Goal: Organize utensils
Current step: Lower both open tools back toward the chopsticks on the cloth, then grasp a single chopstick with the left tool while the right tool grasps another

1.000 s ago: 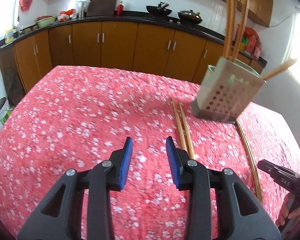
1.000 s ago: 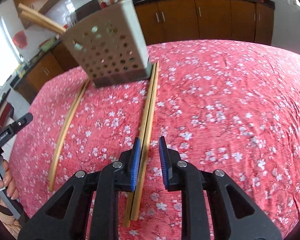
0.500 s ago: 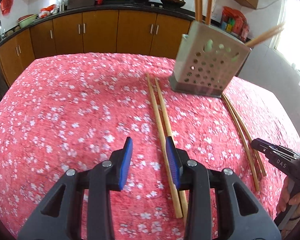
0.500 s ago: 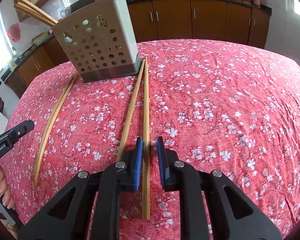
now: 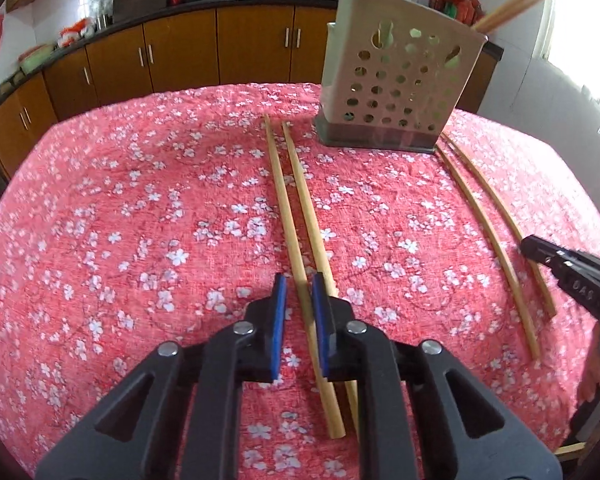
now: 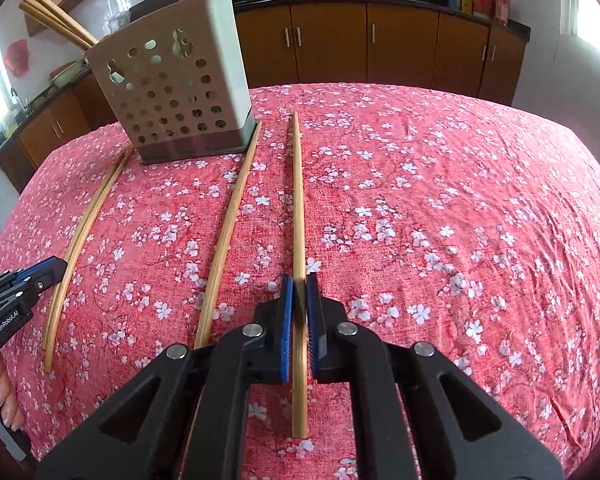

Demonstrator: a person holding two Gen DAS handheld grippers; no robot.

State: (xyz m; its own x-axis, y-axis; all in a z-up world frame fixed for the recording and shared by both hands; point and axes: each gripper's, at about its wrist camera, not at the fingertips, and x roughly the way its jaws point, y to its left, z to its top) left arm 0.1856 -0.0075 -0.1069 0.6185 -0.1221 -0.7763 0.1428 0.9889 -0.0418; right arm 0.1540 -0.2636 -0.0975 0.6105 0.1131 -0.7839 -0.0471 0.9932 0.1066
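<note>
A perforated white utensil holder (image 5: 400, 76) stands at the table's far side with several chopsticks in it; it also shows in the right wrist view (image 6: 172, 84). In the left wrist view, my left gripper (image 5: 299, 294) straddles one chopstick (image 5: 290, 216) of a pair lying on the cloth, jaws narrowly apart around it; its twin (image 5: 306, 200) lies just to the right. In the right wrist view, my right gripper (image 6: 299, 294) is shut on one chopstick (image 6: 298, 200); its partner (image 6: 230, 224) lies to the left.
The red floral tablecloth (image 5: 140, 220) covers the table. Brown cabinets (image 6: 380, 48) and a counter with woks stand behind. The right gripper shows at the left view's right edge (image 5: 572, 272), by another chopstick pair (image 5: 496, 240). The left gripper (image 6: 16, 292) shows beside a pair (image 6: 80, 236).
Both grippers have closed in: the left narrowed around a chopstick, the right shut on one and drew it away from its partner. Both views moved toward the holder.
</note>
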